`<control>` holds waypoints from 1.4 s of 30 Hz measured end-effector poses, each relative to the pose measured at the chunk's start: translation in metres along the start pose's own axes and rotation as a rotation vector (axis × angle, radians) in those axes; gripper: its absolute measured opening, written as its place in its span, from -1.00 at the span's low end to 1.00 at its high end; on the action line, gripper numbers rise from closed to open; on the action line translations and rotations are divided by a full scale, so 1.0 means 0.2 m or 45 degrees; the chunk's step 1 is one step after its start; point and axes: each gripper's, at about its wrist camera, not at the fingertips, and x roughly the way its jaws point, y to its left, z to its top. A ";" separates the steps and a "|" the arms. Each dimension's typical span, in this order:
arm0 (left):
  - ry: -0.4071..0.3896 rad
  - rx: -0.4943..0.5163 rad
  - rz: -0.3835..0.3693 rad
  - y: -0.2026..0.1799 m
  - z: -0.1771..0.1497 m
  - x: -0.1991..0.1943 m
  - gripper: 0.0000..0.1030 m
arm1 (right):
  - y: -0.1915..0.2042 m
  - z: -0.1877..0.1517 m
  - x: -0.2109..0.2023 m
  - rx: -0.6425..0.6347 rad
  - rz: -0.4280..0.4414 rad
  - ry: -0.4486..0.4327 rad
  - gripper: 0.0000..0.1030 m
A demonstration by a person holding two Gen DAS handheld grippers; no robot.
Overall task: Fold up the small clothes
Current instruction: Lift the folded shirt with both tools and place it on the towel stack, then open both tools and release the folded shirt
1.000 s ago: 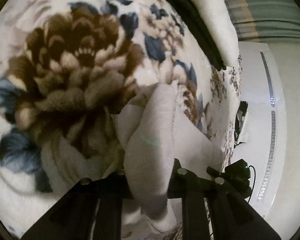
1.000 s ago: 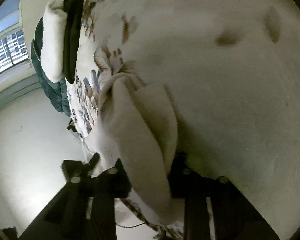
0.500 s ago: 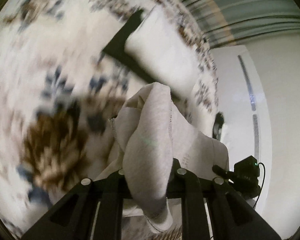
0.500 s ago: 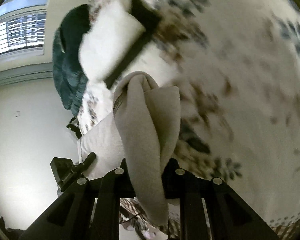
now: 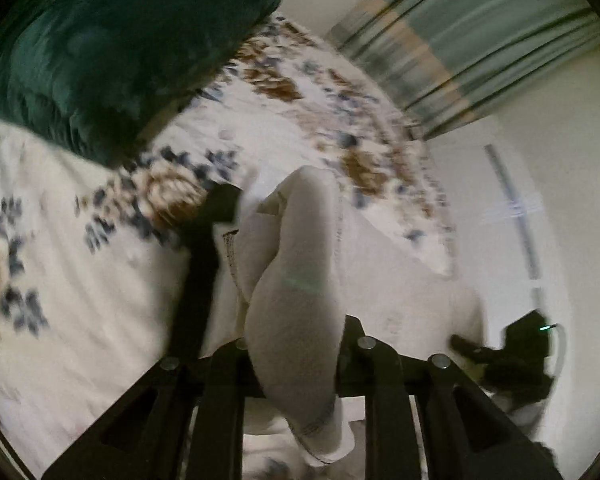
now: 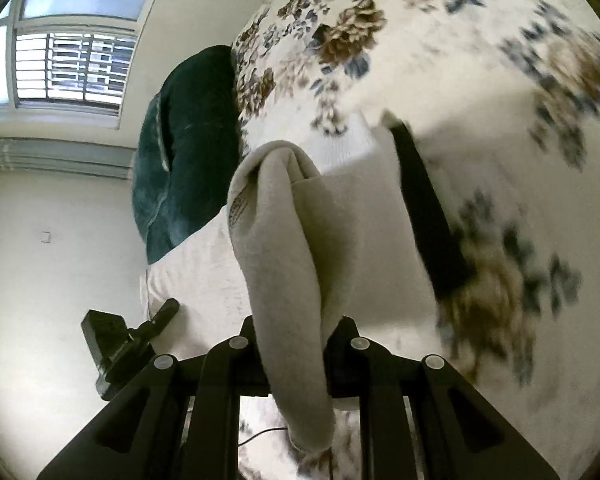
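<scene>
A small pale grey-white garment point(image 5: 296, 280) is pinched between the fingers of my left gripper point(image 5: 298, 364), which is shut on it. The same garment point(image 6: 288, 272) is also held in my right gripper point(image 6: 296, 364), shut on another edge. It hangs stretched between the two grippers above a floral bedspread point(image 5: 80, 280). A folded white cloth with a black piece point(image 6: 424, 216) lies on the bed just beyond the garment; it also shows in the left wrist view point(image 5: 204, 264). The other gripper shows at the edge of each view point(image 5: 512, 352) point(image 6: 116, 344).
A dark green quilt point(image 5: 100, 48) is heaped at the head of the bed, also in the right wrist view point(image 6: 184, 148). Striped curtains point(image 5: 480, 40) hang past the bed. A barred window point(image 6: 68, 68) and white wall are on the right view's left.
Both grippers have lifted and swung forward with the garment. The view moved from the bedspread close up to the far end of the bed, with the folded white and black cloth now nearer.
</scene>
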 end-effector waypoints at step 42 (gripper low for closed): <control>-0.348 0.441 0.667 -1.05 -0.75 -1.10 1.00 | 1.19 -1.21 -0.99 -0.652 -1.093 -0.586 1.00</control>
